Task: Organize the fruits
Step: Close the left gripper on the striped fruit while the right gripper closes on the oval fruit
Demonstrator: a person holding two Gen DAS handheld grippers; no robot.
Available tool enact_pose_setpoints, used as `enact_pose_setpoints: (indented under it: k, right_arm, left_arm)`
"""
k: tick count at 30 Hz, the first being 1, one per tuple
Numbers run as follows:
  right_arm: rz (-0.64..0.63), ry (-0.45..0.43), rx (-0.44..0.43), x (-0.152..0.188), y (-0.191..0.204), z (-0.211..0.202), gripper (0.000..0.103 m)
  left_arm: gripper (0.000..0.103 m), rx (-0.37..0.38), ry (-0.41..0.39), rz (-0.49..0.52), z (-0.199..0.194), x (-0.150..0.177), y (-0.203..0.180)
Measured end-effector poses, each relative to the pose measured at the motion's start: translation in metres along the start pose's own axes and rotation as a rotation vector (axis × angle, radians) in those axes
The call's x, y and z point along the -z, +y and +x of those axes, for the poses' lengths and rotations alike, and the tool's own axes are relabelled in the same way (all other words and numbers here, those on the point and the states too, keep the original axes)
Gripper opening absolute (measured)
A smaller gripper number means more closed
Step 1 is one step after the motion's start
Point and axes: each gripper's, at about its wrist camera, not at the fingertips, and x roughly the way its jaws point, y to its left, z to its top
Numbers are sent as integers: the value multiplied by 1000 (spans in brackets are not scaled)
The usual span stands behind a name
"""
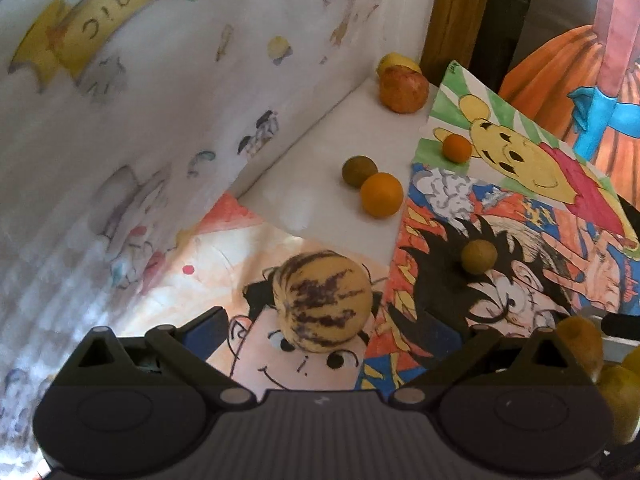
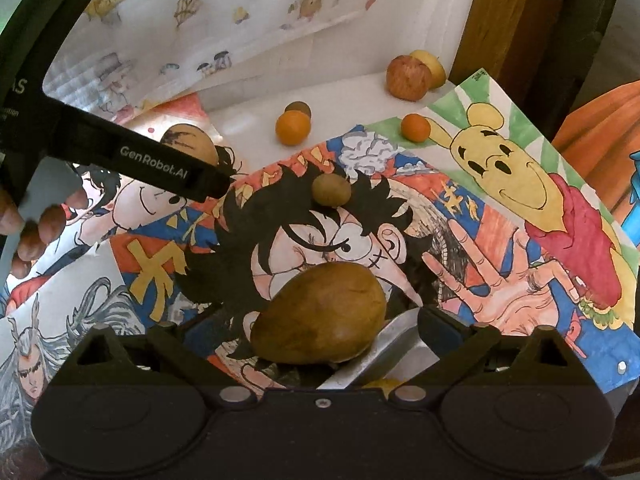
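My left gripper [image 1: 320, 332] is open around a pale yellow melon with purple stripes [image 1: 323, 300] that rests on the drawings; the fingers stand wide of it. My right gripper [image 2: 320, 324] holds a brown oval mango [image 2: 320, 314] between its fingers, over a metal tray [image 2: 384, 344]. On the table lie an orange [image 1: 381, 194], a small green fruit [image 1: 359, 171], a small orange [image 1: 457, 147], an olive-brown round fruit [image 1: 478, 256], a red apple [image 1: 403, 89] and a yellow fruit [image 1: 396, 61] behind it.
Cartoon drawings [image 2: 500, 184] cover the white table [image 1: 352, 140]. A drawn paper sheet [image 1: 140, 100] hangs on the left wall. A wooden post [image 1: 452, 12] stands at the back. More yellow fruits [image 1: 616, 392] lie at the left wrist view's right edge.
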Motion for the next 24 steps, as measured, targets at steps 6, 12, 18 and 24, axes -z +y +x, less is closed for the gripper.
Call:
enact_pose_setpoints:
  k: [6, 12, 18, 24]
  right_arm:
    - [-10, 5, -18, 3, 0, 4, 87]
    - [-20, -5, -23, 4, 0, 5, 83]
    - [-17, -15, -30, 4, -1, 4, 80]
    - [-10, -25, -43, 3, -2, 3, 76]
  left_arm:
    - [99, -11, -11, 35, 3, -1, -6]
    - [88, 10, -7, 42, 5, -3, -10]
    - [75, 4, -3, 41, 7, -4, -11]
    - [68, 5, -14, 40, 7, -5, -9]
